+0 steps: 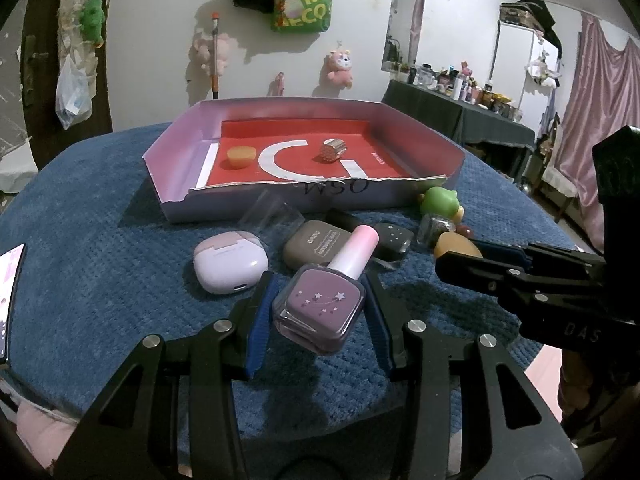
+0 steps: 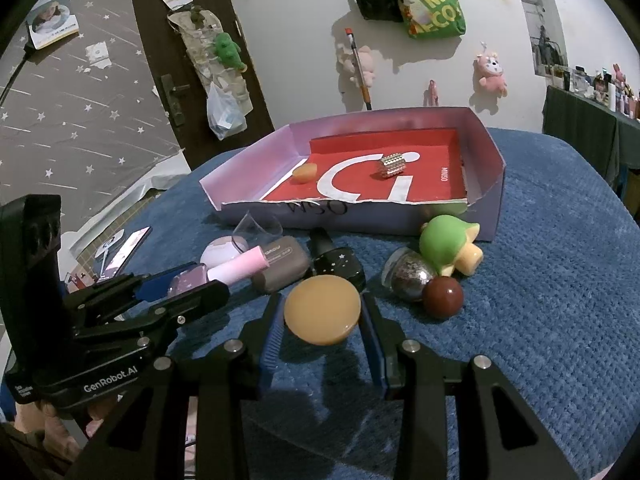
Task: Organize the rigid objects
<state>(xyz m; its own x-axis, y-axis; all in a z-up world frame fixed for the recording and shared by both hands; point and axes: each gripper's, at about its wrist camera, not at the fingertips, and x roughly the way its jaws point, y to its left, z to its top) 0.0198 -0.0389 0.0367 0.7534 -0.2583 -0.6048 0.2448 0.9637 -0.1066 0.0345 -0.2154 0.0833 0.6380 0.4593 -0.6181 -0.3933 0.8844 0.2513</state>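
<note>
Landmark: the shallow cardboard tray with pale lilac walls and a red liner, sitting on a blue textured cloth. Left gripper is closed on a purple nail polish bottle; blue pads press its two flat sides, pink cap pointing toward the tray, and the bottle is held in front of the tray's torn front wall, apparently clear of the cloth. Right gripper is likewise closed, holding a flat orange disc by its edges, also in front of the tray and off toward the tray's right end. Inside the tray: a small orange cap-shaped piece near its left side and a studded silver cylinder near the centre of the red liner. Loose items on the cloth just in front of the tray: a lilac earbud case, a grey-brown compact, a clear plastic piece, a dark bottle with small stars, a glitter-filled clear ball, a dark red ball touching the glitter one, and a green and yellow toy lying against the tray's front right corner. A phone lies well left of the tray.
</note>
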